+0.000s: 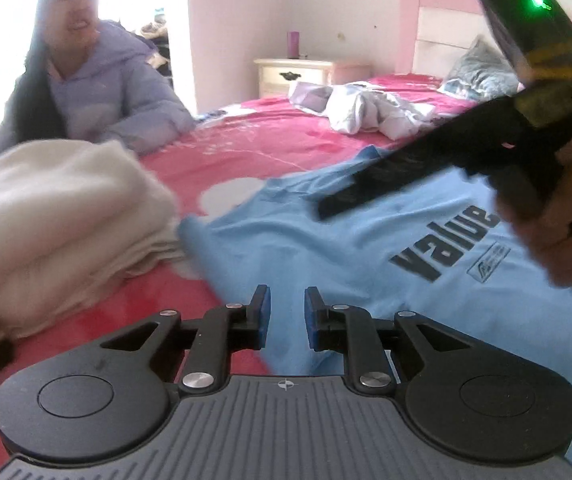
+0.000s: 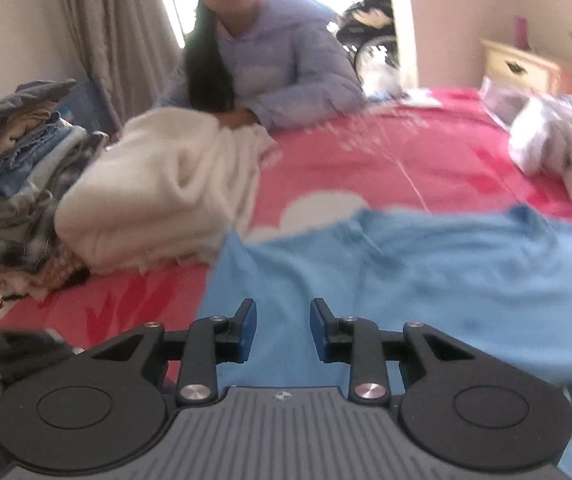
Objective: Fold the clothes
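Left wrist view first: a bed [image 1: 245, 148] with a hot-pink sheet with pale blotchy prints fills most of it, and the light blue t-shirt [image 1: 326, 240] lies spread on it, its "value" print reading upside down from here. Pink headboard [image 1: 438, 20] at the far end, a grey pillow [image 1: 478, 68] against it, a cream nightstand [image 1: 290, 74] with a purple cup [image 1: 293, 44] on top, pale pink walls. A crumpled white-grey garment [image 1: 366, 110] sits further up the bed. A folded cream blanket [image 1: 57, 224] lies just left of the shirt, and a person in a lilac puffer jacket [image 1: 113, 88] leans on the bed's far edge.

The left gripper [image 1: 288, 312] hangs over the shirt's near edge, jaws slightly parted, nothing between them. This view also catches the right gripper [image 1: 334, 204] from outside, held in a hand [image 1: 554, 220], green light on its body; can't tell its jaw gap from here.

Right wrist view adds stuff the other misses: a grey curtain [image 2: 113, 40] and a messy pile of folded clothes [image 2: 17, 176] left of the blanket. The right gripper [image 2: 283, 328] is a bit more open, empty, above the shirt [image 2: 426, 272].
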